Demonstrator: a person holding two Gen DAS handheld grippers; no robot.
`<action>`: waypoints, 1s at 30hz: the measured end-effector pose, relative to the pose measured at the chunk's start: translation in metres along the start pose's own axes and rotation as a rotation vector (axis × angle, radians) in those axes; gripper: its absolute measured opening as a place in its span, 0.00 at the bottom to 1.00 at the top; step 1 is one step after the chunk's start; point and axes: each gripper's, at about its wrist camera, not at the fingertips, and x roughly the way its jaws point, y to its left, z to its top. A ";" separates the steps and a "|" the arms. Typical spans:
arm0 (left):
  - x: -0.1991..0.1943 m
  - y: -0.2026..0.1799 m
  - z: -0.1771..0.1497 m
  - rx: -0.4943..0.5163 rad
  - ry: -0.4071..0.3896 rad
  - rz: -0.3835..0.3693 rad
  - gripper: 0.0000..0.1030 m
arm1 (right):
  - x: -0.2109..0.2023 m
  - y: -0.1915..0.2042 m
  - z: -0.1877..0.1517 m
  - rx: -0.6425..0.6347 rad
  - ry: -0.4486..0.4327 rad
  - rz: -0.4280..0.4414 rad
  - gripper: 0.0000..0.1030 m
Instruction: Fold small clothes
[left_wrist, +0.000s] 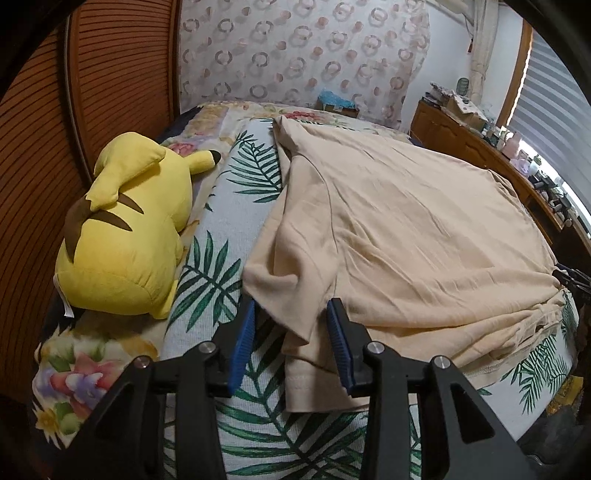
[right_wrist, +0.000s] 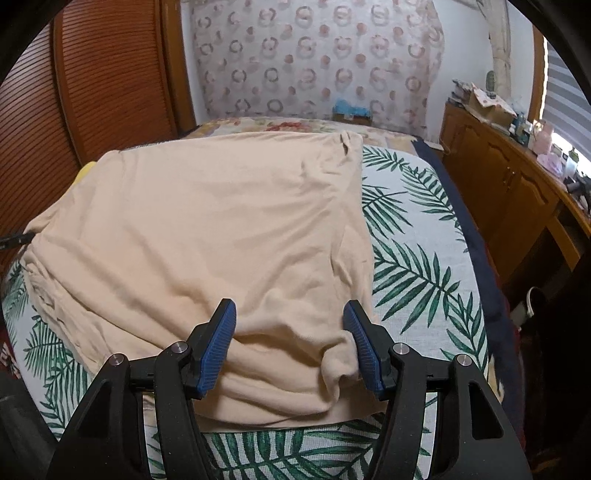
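Hovering our left gripper (left_wrist: 291, 325), jaws spread, over the beige shirt (left_wrist: 406, 229) sleeve | our right gripper (right_wrist: 290, 328) spread, straddling its bunched corner | bed (right_wrist: 417, 266) beneath.

The shirt (left_wrist: 406, 236) lies spread on the bed (left_wrist: 229, 229), over its middle and right part in the left wrist view; a plush toy (left_wrist: 125, 236) lies on the bed just left of the shirt, apart from it; a small box (left_wrist: 340, 105) sits at the far end of the bed, by the wall; a cabinet (right_wrist: 509, 184) stands along the bed's right side, with clutter on top; a slatted door (right_wrist: 103, 74) stands behind the bed at the left
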 end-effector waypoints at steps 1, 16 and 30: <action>0.000 0.001 0.000 0.001 -0.001 0.001 0.36 | 0.000 0.000 -0.001 0.004 0.002 -0.002 0.60; -0.003 -0.008 -0.005 0.001 0.005 0.006 0.38 | 0.008 0.013 -0.001 -0.049 0.035 -0.041 0.61; -0.009 -0.029 0.005 0.009 -0.063 -0.116 0.02 | 0.009 0.012 -0.001 -0.040 0.032 -0.032 0.61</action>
